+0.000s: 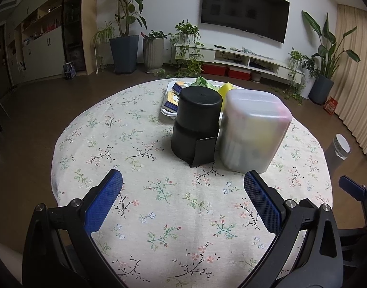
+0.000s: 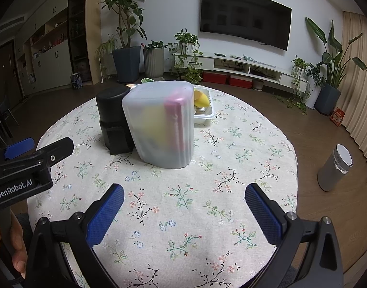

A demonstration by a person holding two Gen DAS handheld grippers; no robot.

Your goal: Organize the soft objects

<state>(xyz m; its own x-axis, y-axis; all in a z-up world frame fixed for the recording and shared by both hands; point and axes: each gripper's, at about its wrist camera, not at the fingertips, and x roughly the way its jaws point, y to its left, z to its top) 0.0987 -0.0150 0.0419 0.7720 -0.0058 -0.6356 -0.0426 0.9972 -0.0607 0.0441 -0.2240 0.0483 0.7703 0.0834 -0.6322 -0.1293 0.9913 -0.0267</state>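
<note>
A frosted translucent container [image 1: 253,129] [image 2: 163,123] stands lidded at mid-table, with blurred yellow and pink shapes inside. A black cylindrical canister [image 1: 195,124] [image 2: 112,117] touches its left side. Behind them lies a white tray [image 1: 166,110] [image 2: 206,116] holding yellow soft pieces [image 2: 200,99], small packets [image 1: 175,96] and something green [image 1: 201,81]. My left gripper [image 1: 183,193] hovers open over the tablecloth, short of the canister and container. My right gripper [image 2: 184,202] is open too, in front of the container, with nothing between its fingers.
The round table wears a floral cloth [image 1: 159,204] [image 2: 231,158]. The left gripper's body [image 2: 27,165] and a hand [image 2: 5,244] sit at the right wrist view's left edge. A grey cylinder with a white top [image 2: 334,168] stands on the floor to the right. Potted plants and a TV unit line the far wall.
</note>
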